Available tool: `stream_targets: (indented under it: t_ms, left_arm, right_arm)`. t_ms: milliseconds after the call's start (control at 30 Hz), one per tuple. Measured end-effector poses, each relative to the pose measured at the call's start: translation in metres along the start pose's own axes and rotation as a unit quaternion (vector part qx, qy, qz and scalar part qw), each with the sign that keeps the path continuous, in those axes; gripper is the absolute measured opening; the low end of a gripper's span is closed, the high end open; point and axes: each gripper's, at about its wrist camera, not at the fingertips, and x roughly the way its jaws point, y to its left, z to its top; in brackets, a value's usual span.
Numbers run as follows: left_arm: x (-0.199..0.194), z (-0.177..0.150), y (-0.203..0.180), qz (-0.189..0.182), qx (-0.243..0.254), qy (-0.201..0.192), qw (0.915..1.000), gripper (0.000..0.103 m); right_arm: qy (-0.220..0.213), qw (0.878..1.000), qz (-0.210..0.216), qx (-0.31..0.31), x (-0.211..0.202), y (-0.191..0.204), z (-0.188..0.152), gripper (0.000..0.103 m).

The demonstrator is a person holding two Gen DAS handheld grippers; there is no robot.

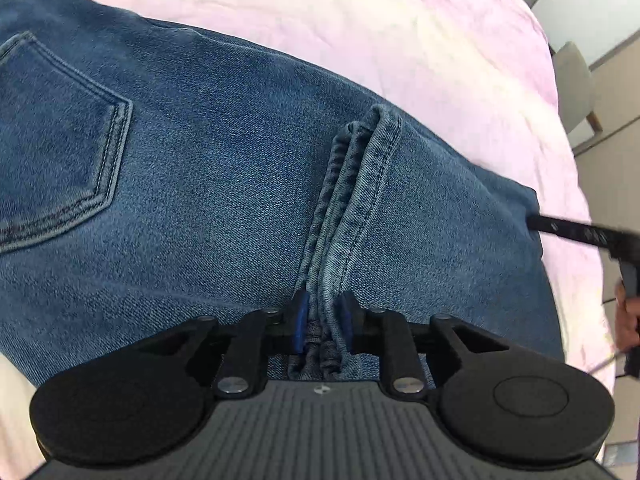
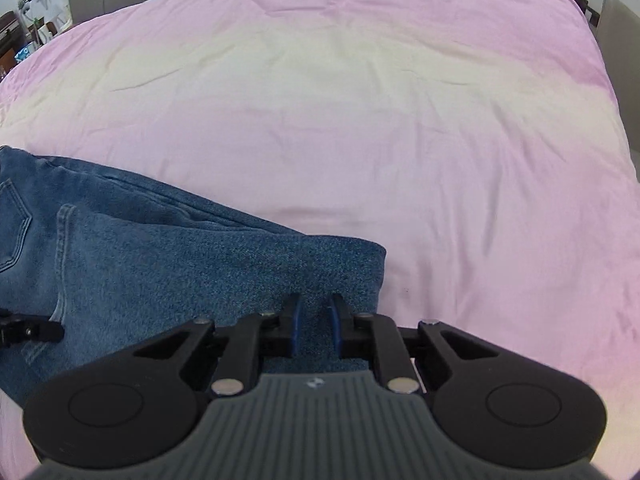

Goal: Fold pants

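Blue denim pants (image 1: 208,184) lie on the pink sheet, back pocket (image 1: 60,136) at the left. My left gripper (image 1: 323,320) is shut on a bunched hem of a pant leg (image 1: 352,184) folded over the rest. In the right wrist view the pants (image 2: 180,264) fill the lower left. My right gripper (image 2: 314,320) stands over the folded edge (image 2: 360,272) with a narrow gap between its blue pads and denim below; whether it pinches cloth does not show. It also shows in the left wrist view as a dark finger at the right (image 1: 576,234).
The pink and cream sheet (image 2: 380,120) covers the bed far ahead and to the right. Grey chairs (image 1: 572,76) stand beyond the bed's edge. A shelf with a plant (image 2: 24,8) is at the far left.
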Motion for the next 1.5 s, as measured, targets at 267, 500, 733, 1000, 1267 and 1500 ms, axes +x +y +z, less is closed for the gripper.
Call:
stream_targets:
  t_ms: [267,500,733,1000,1267,1500]
  left_arm:
    - [0.015,0.008,-0.014,0.017,0.016,0.009,0.9997,0.026]
    - [0.011,0.006,-0.015,0.021,0.013,0.007,0.9997,0.026]
    - [0.015,0.007,-0.03,0.05,0.028,0.008,0.9983,0.026]
    - [0.016,0.004,-0.031,0.059,0.022,0.008,0.998,0.026]
    - [-0.011,-0.004,-0.031,0.06,0.011,-0.025,0.9979,0.039]
    - [-0.072,-0.022,0.01,0.068,-0.027,-0.102,0.992,0.048]
  right_arm:
    - [0.022,0.998,0.024,0.058,0.051,-0.017,0.012,0.007]
    - [-0.005,0.998,0.035,0.046,-0.004,-0.021,-0.004,0.015]
    - [-0.013,0.998,0.046,-0.033,-0.082,0.005,-0.086,0.019]
    - [0.016,0.997,0.03,-0.064,-0.037,0.013,-0.135,0.019]
    - [0.037,0.996,0.008,-0.084,-0.04,0.025,-0.12,0.019]
    - [-0.007,0.99,0.007,-0.142,-0.066,0.06,-0.108,0.035]
